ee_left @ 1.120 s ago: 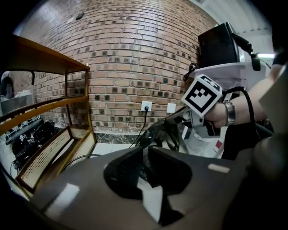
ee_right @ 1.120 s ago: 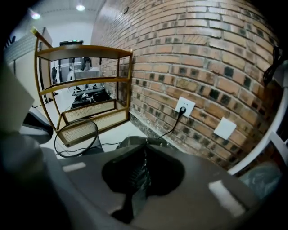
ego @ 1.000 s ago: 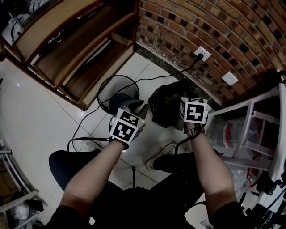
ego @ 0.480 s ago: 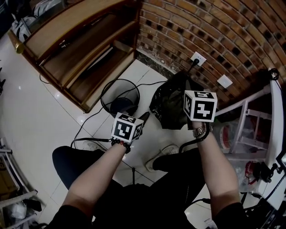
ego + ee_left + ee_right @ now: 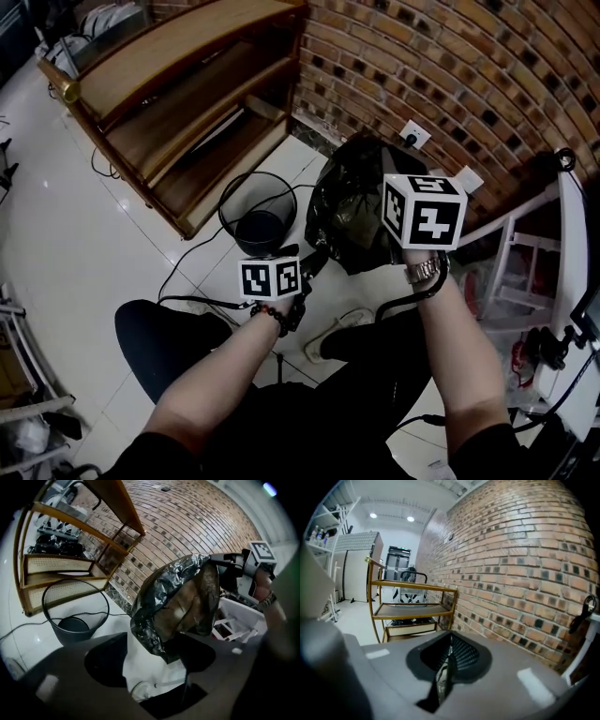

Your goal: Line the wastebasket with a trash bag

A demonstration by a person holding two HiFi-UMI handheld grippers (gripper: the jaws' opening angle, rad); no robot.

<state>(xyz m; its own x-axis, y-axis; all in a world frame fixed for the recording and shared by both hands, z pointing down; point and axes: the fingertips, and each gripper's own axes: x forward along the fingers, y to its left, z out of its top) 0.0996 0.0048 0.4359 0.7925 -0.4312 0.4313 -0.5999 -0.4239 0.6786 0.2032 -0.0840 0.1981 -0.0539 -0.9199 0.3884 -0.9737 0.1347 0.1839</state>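
- Trash bag (image 5: 354, 202) is held up by its top edge. A strip of black film is clamped between the closed jaws of the right gripper (image 5: 450, 645). It is judged to be raised so that it hangs free and its mouth can be found.
- The left gripper (image 5: 154, 667) is held lower, at seven o'clock of the bag. Its jaws have just been opening and are spread wide. Nothing is pressed by them, and the bag's lower end is seen hanging just beyond the gap. They are probably readied for a second grip.
- The wastebasket (image 5: 256, 214) is seen standing unlined on the floor at nine o'clock of the bag, near it.
- Farther off, a wooden shelf (image 5: 159, 103) is seen at ten o'clock and a brick wall (image 5: 487, 75) at twelve.
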